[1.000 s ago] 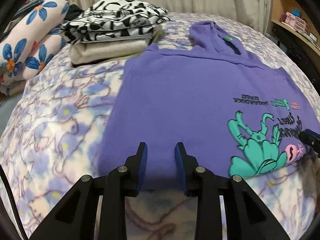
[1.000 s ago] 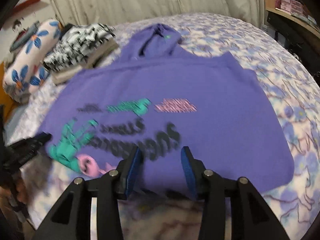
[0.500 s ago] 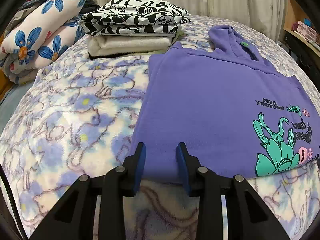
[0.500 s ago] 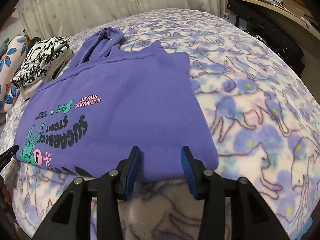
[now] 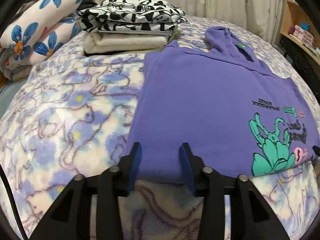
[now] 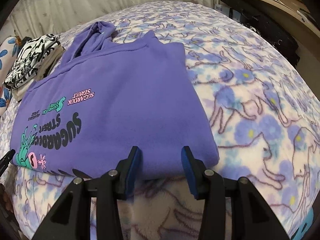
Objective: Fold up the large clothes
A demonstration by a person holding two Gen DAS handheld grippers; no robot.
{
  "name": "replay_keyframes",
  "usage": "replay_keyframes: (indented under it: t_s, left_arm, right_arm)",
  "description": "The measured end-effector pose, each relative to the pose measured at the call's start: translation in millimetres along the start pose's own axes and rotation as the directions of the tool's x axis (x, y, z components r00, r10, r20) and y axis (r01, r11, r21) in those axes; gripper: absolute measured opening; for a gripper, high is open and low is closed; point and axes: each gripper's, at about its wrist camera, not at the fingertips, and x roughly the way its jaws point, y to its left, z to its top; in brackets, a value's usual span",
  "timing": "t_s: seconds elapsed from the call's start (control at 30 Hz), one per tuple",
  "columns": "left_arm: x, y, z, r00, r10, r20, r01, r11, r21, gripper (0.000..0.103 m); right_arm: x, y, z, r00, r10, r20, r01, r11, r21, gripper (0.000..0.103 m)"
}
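Note:
A purple hoodie (image 5: 200,104) with a teal and pink print lies flat on the bed, sleeves folded in, hood at the far end. In the right wrist view the same hoodie (image 6: 124,104) shows its black lettering. My left gripper (image 5: 160,153) hovers over the hoodie's near left hem; its jaws are opening, and the cloth below them is not pinched. My right gripper (image 6: 160,156) stands open over the near right hem, its pads apart from the cloth. The tip of the right gripper shows at the right edge of the left wrist view.
A floral fleece blanket (image 5: 66,120) covers the bed. A stack of folded clothes (image 5: 130,26) sits at the far left beside the hood, with a flowered bedding roll (image 5: 38,34) further left. Curtains hang behind. A wooden desk (image 6: 280,10) stands at the right.
The left gripper's jaws have spread wider. The right gripper slid right along the hem towards the hoodie's right corner. The left view shifted slightly left.

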Motion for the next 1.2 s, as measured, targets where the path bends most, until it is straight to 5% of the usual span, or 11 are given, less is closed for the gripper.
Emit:
replay_keyframes:
  t_s: [0.1, 0.43, 0.57, 0.73, 0.9, 1.2]
  left_arm:
    - [0.2, -2.1, 1.1, 0.999, -0.034, -0.008, 0.034, 0.999, 0.011, 0.056]
    - [2.9, -12.6, 21.2, 0.990, 0.014, -0.137, -0.010, 0.999, 0.033, 0.059]
    - [-2.7, -20.3, 40.0, 0.985, 0.038, -0.171, -0.024, 0.996, 0.083, 0.059]
    - [-13.7, -41.1, 70.2, 0.985, 0.071, -0.158, -0.037, 0.977, 0.210, 0.075]
    - [-7.7, -72.2, 115.5, 0.977, 0.091, -0.191, -0.014, 0.929, 0.369, 0.075]
    - [50.0, -108.2, 215.8, 0.971, 0.094, -0.220, 0.001, 0.919, 0.395, 0.075]
  right_arm:
    - [1.1, 0.0, 0.8, 1.000, -0.002, -0.012, 0.002, 1.000, 0.004, 0.044]
    - [2.3, -3.7, 16.3, 0.994, 0.027, -0.107, -0.027, 1.000, 0.001, 0.044]
    - [-10.9, -7.5, 34.2, 0.987, 0.109, -0.121, -0.106, 0.994, 0.033, 0.044]
    - [-29.4, 0.9, 75.5, 0.991, 0.099, -0.094, -0.102, 0.994, -0.024, 0.044]
    - [-34.9, 16.3, 129.4, 0.993, 0.078, -0.090, -0.086, 0.992, -0.094, 0.044]
    - [-8.5, 47.0, 231.0, 0.989, 0.127, -0.080, -0.135, 0.986, -0.098, 0.044]
